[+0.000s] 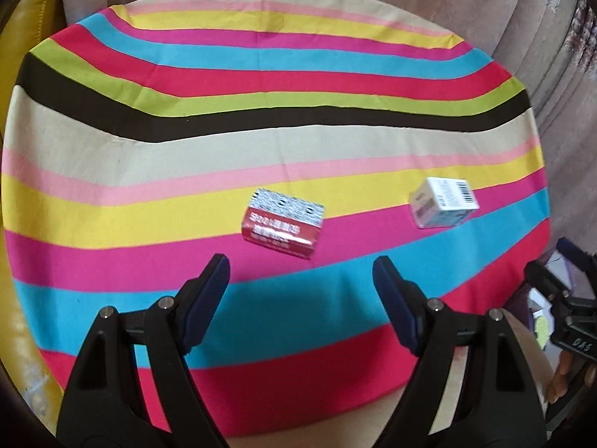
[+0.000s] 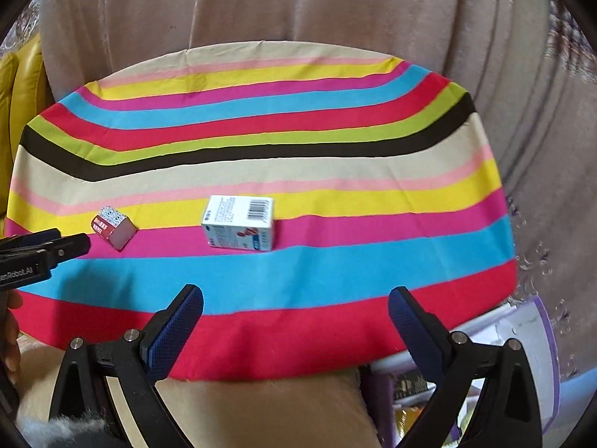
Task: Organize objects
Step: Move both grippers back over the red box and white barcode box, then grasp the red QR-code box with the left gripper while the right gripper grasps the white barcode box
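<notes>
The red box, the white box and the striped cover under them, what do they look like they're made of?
Red box: likely thin printed cardboard, slightly glossy; sharp folded edges, print on its faces.
White box: likely printed cardboard too; crisp corners, barcode on top.
Striped cover: woven cloth, matte; it shows creases and drapes over the edge.

I see a striped cloth (image 2: 261, 142) spread flat, a beige draped cover (image 2: 298, 7) behind it, and a yellow cushion (image 1: 33, 18) at my left
</notes>
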